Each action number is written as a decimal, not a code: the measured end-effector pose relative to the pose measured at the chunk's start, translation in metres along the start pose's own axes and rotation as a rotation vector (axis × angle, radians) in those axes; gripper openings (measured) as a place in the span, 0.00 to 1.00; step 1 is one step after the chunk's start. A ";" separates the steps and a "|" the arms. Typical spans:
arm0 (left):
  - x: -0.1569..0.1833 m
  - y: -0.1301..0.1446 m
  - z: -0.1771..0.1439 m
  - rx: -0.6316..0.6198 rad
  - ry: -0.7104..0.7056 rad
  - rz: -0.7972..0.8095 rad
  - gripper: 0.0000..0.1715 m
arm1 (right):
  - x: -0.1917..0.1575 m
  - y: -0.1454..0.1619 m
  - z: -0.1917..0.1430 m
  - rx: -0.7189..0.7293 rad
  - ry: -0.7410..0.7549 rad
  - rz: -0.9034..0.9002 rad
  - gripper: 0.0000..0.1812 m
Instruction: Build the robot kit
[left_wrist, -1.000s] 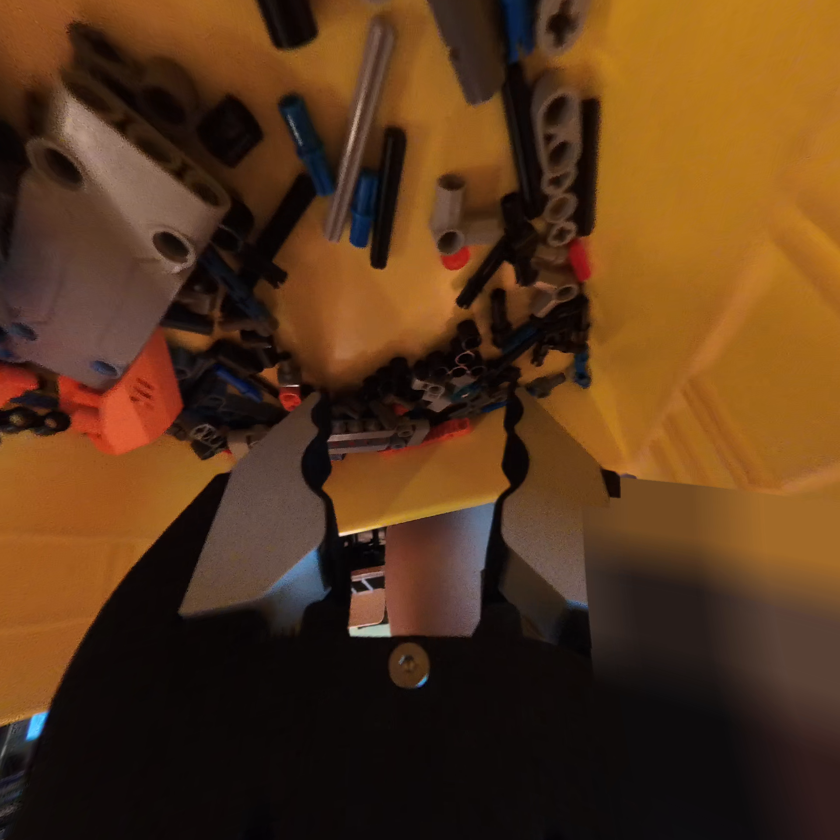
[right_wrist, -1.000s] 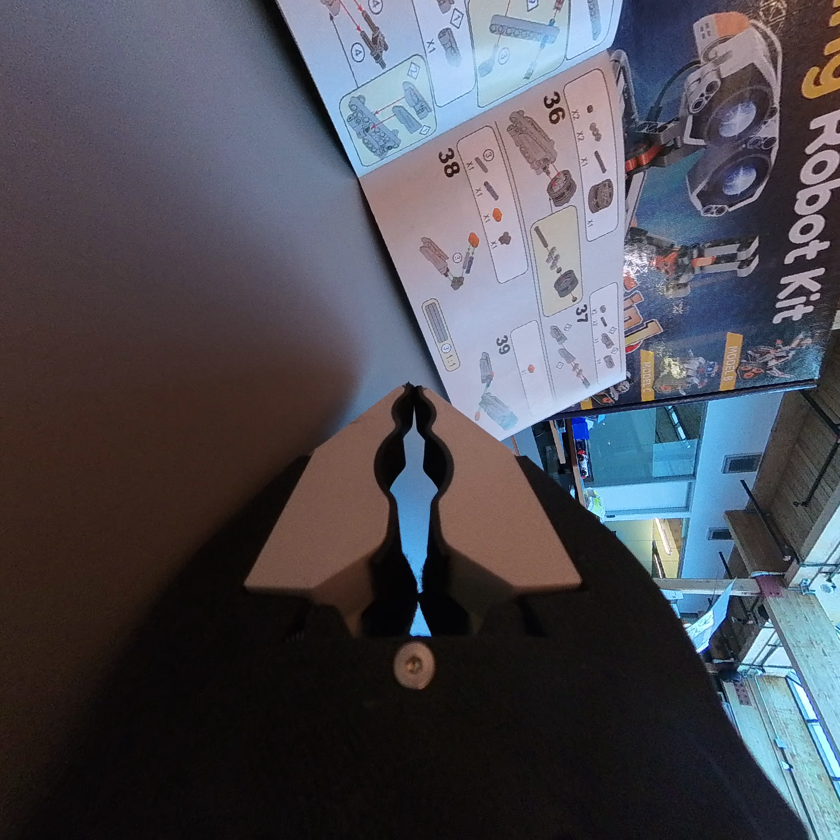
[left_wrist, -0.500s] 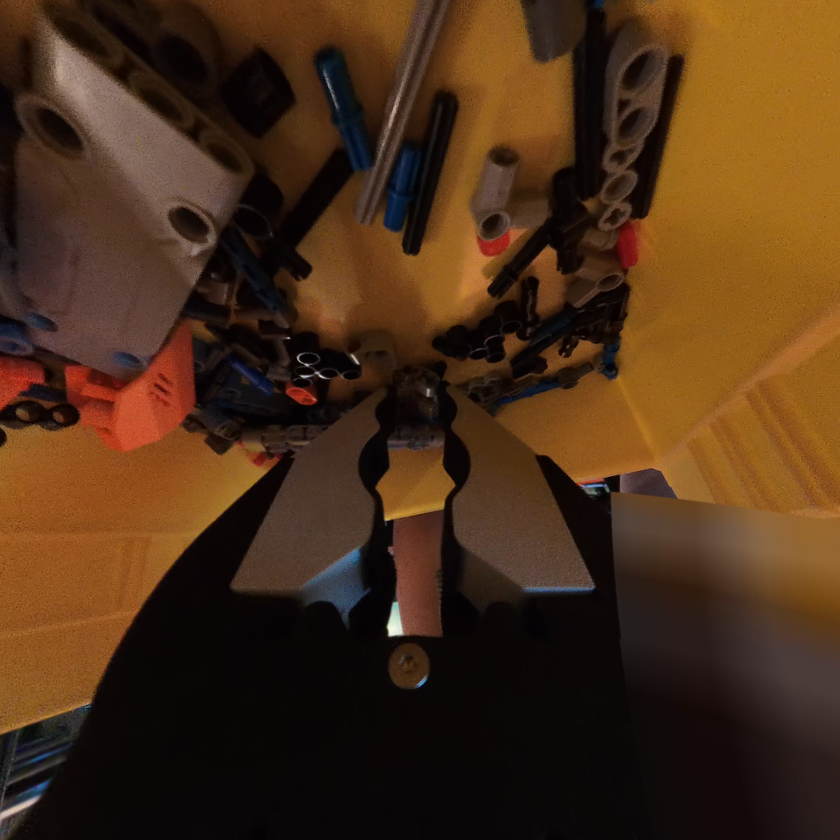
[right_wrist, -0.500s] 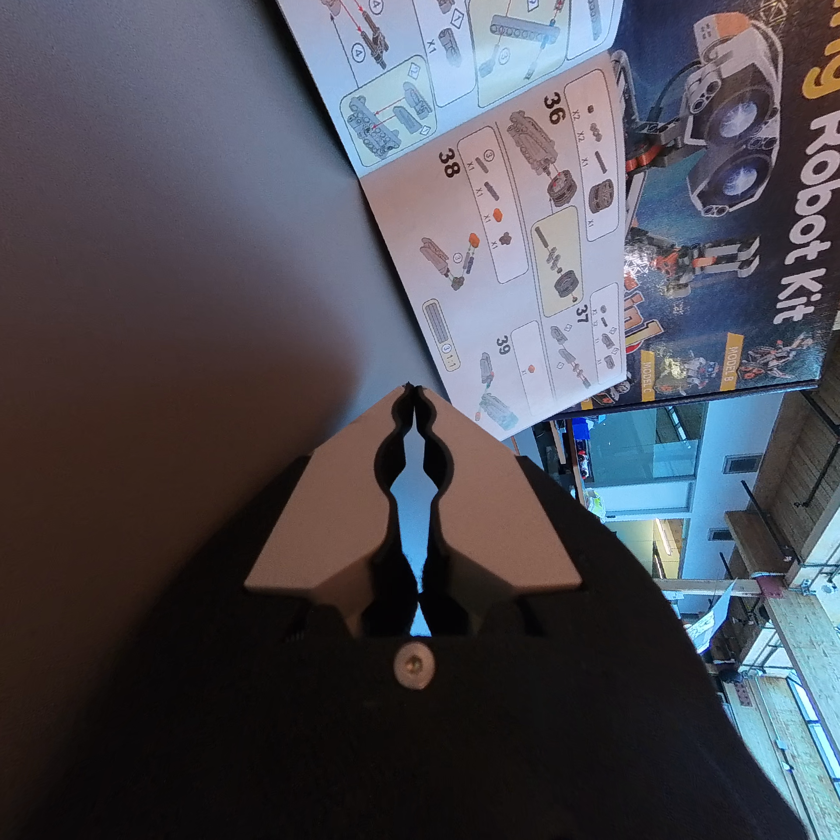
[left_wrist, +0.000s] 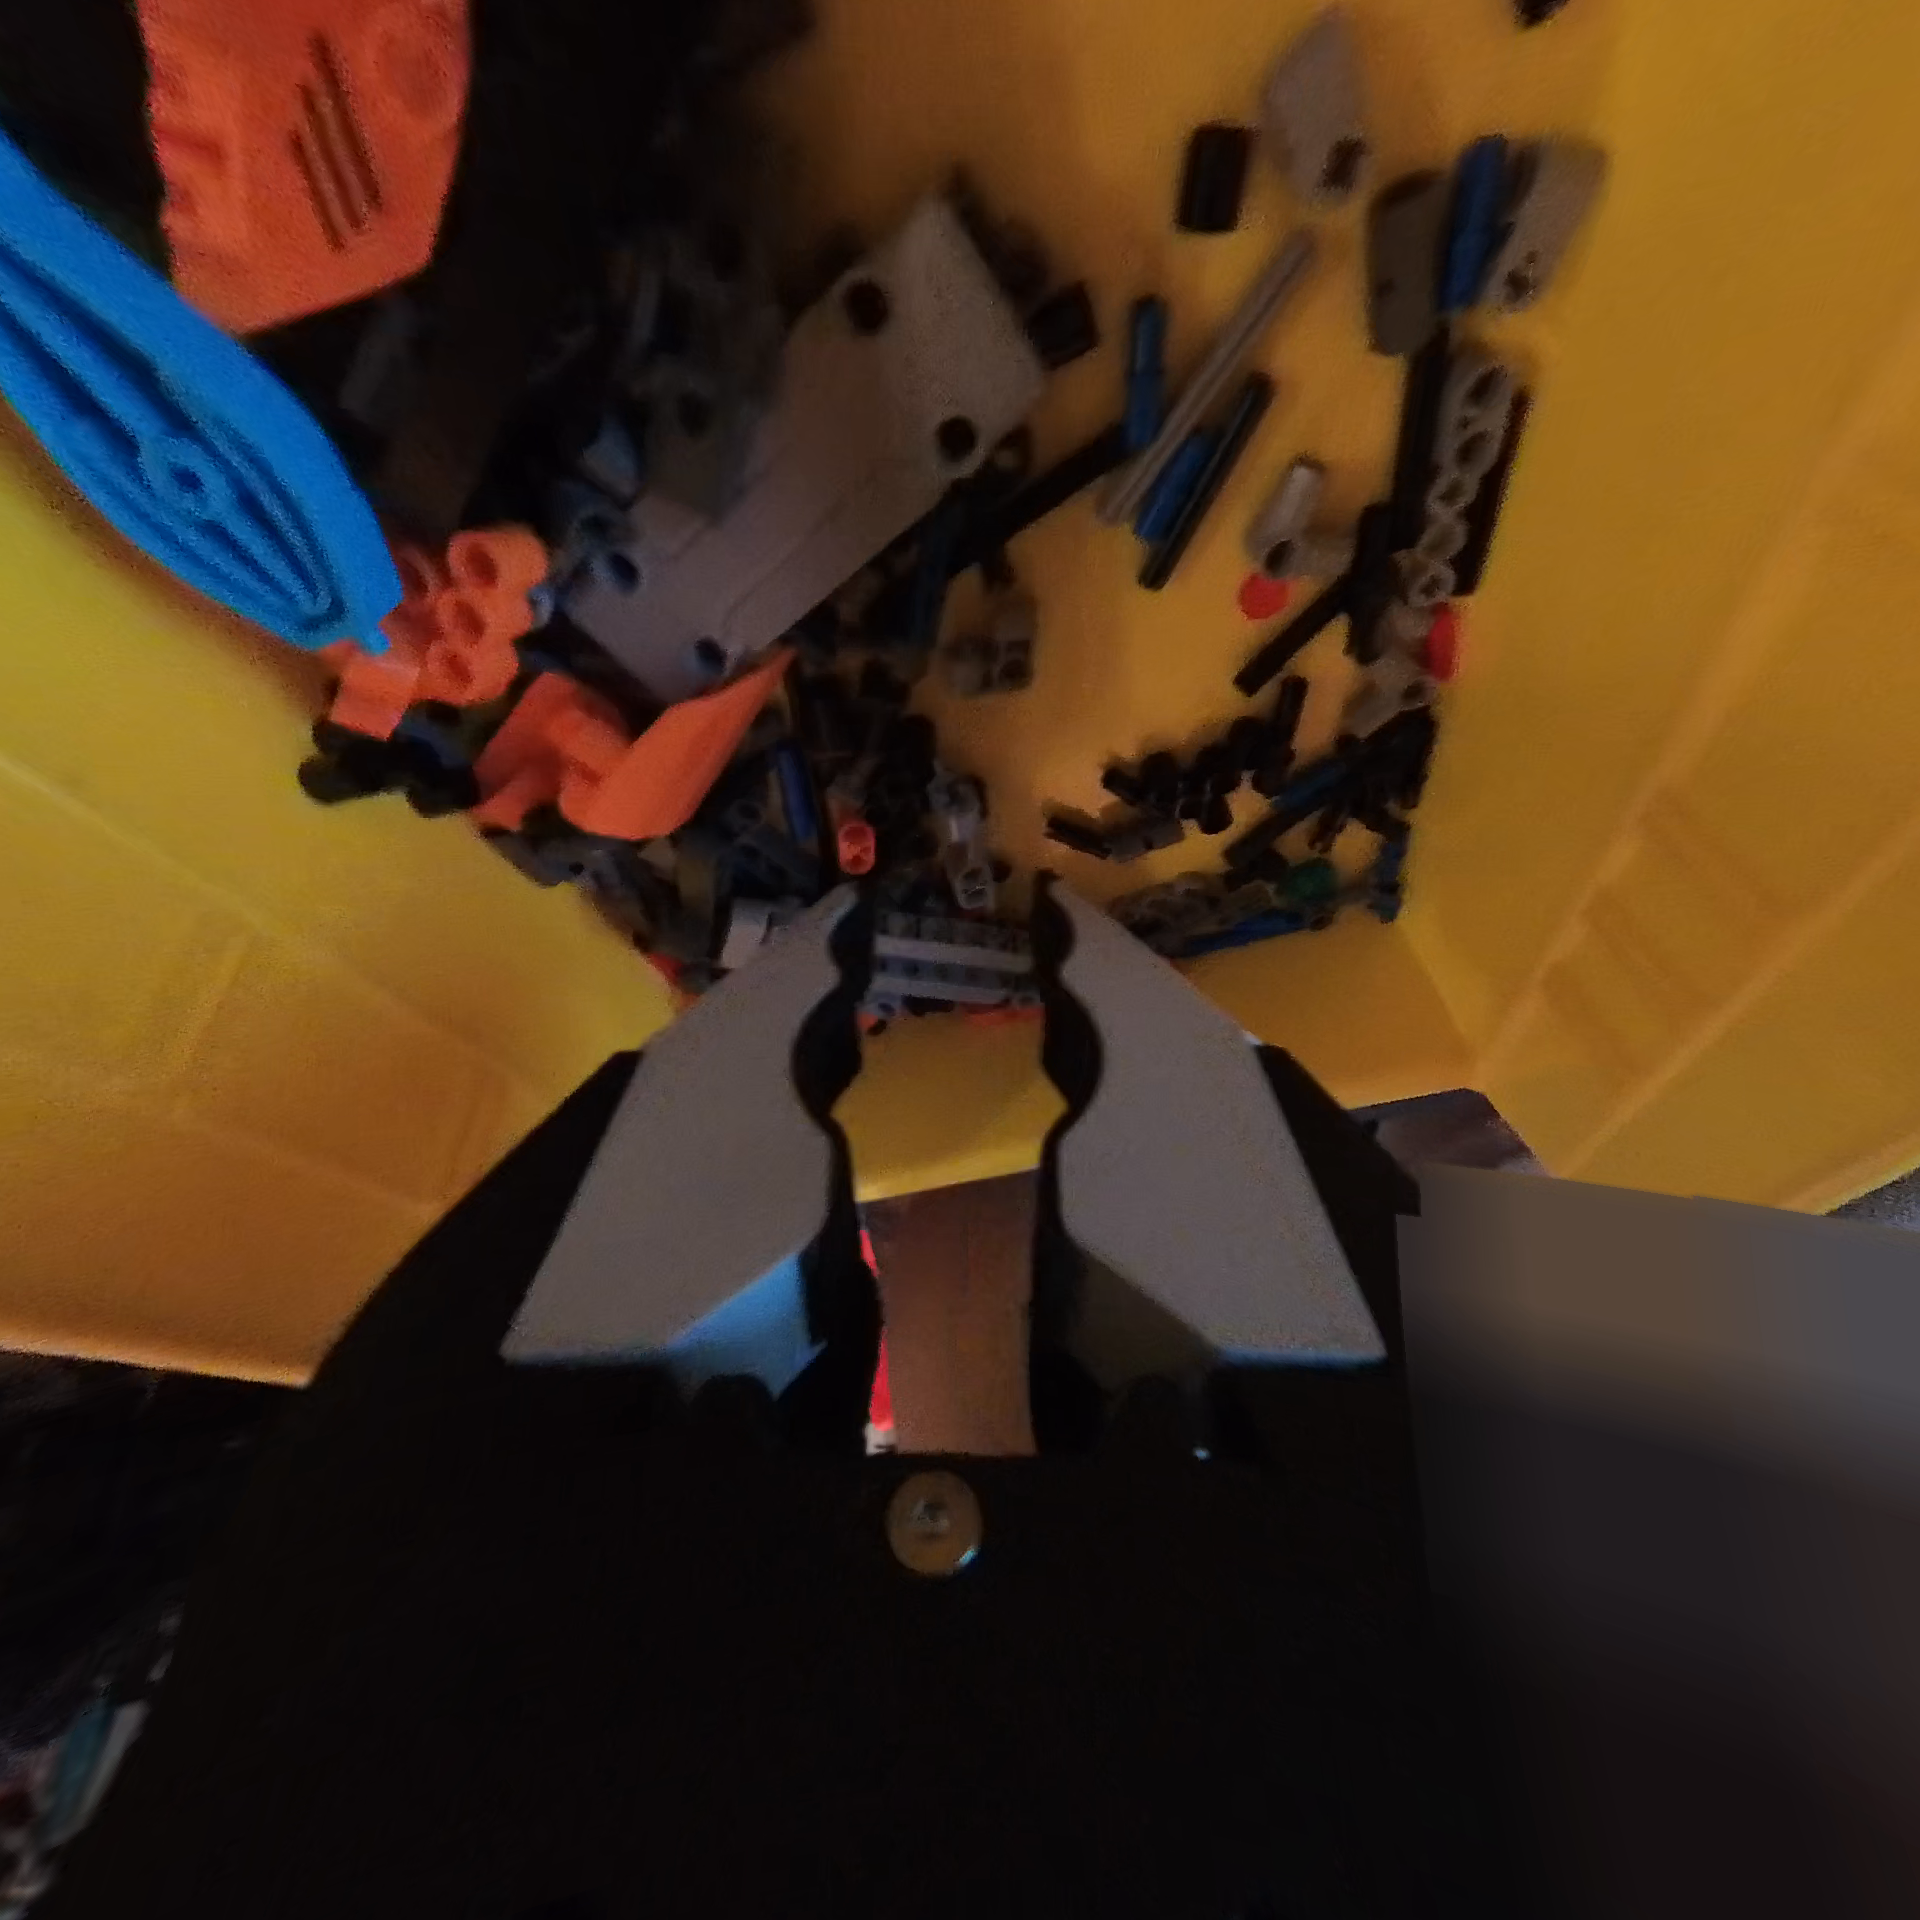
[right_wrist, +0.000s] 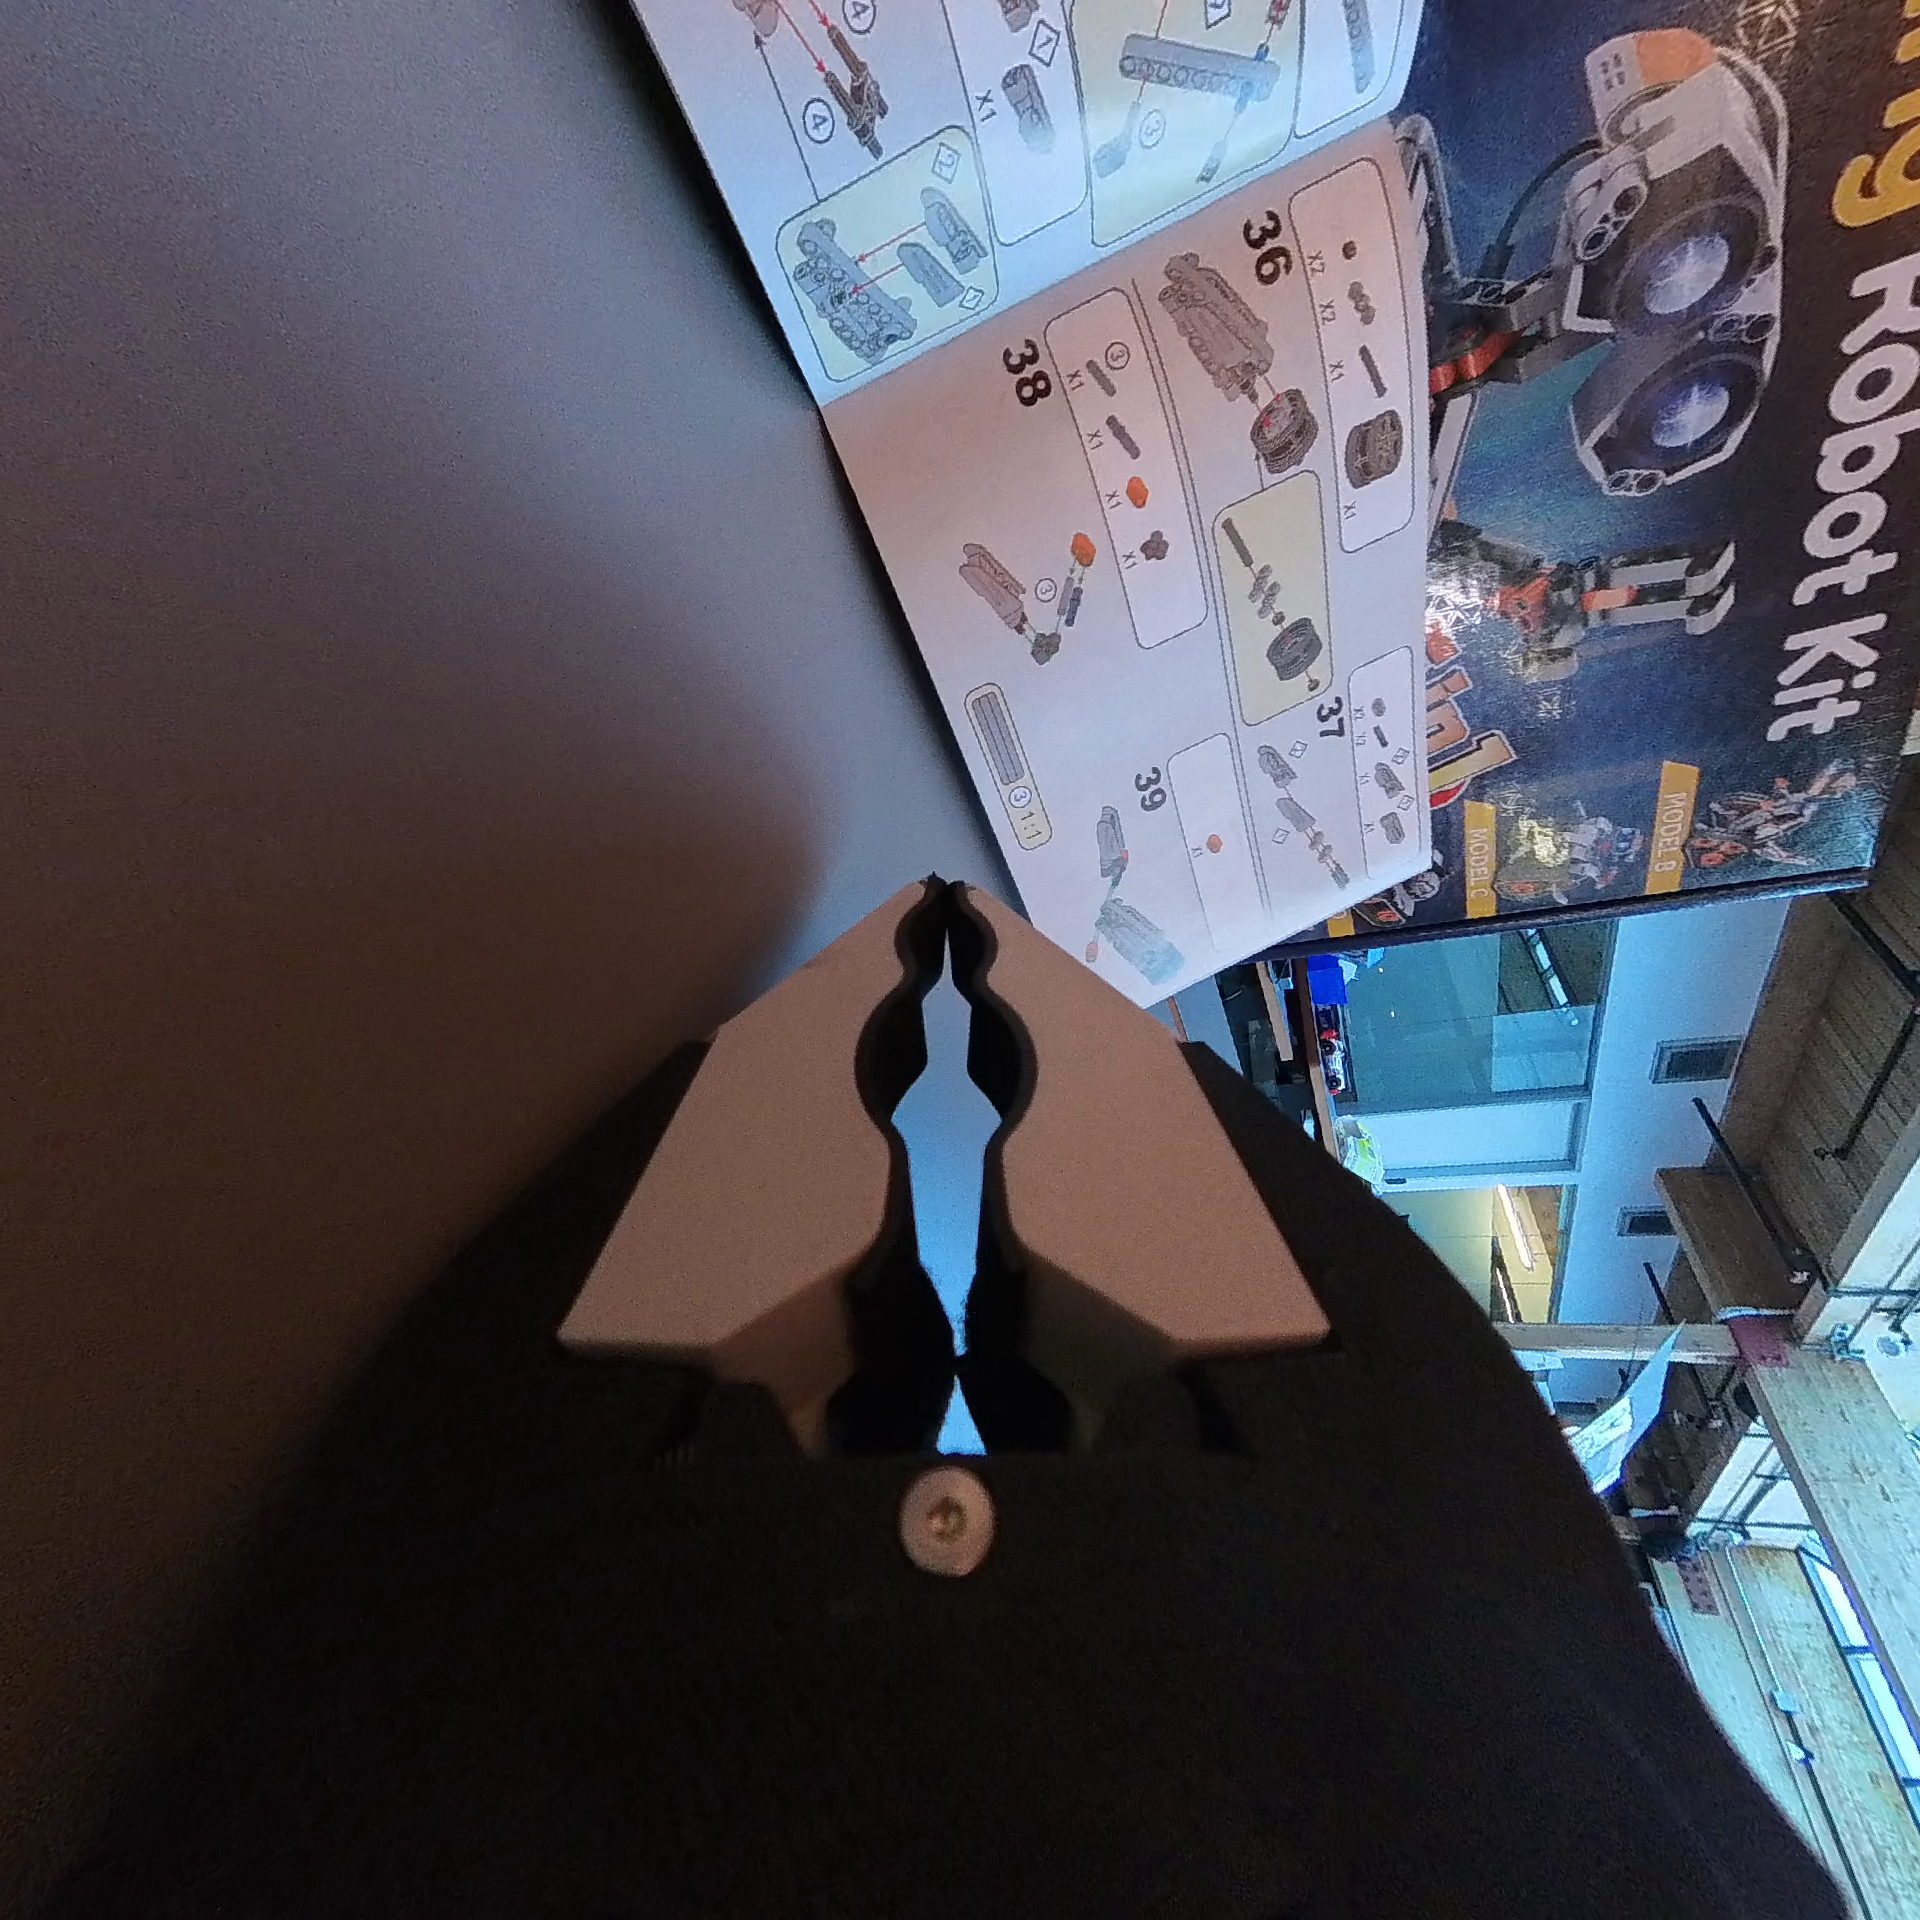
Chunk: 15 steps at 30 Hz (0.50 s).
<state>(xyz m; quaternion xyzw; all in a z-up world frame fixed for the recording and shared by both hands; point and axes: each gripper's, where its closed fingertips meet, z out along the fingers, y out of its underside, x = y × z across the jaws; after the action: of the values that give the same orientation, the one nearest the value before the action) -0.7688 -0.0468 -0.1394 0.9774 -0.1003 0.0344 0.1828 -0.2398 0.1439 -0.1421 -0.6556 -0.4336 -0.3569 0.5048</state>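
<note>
Left hand-held gripper (left_wrist: 948, 914) gapes empty over crowded yellow bin (left_wrist: 260, 1039); right hand-held gripper (right_wrist: 943, 885) pinched closed, empty, beside booklet (right_wrist: 1091, 582).

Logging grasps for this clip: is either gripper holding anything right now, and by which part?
Nothing is held. The left gripper is open above a grey beam in the yellow bin; the right gripper is shut, empty.
</note>
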 end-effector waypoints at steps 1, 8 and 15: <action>-0.006 0.005 0.001 -0.014 -0.015 -0.050 0.29 | 0.000 0.000 0.000 0.000 0.000 0.000 0.00; -0.015 0.023 0.007 -0.070 -0.023 -0.132 0.36 | 0.000 0.000 0.000 0.000 0.000 0.000 0.00; -0.022 0.035 0.022 -0.225 -0.035 -0.114 0.28 | 0.000 0.000 0.000 0.000 0.000 0.000 0.00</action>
<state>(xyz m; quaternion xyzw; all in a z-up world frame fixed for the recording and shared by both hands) -0.7968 -0.0833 -0.1501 0.9553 -0.0511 -0.0045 0.2913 -0.2397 0.1440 -0.1420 -0.6557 -0.4336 -0.3568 0.5048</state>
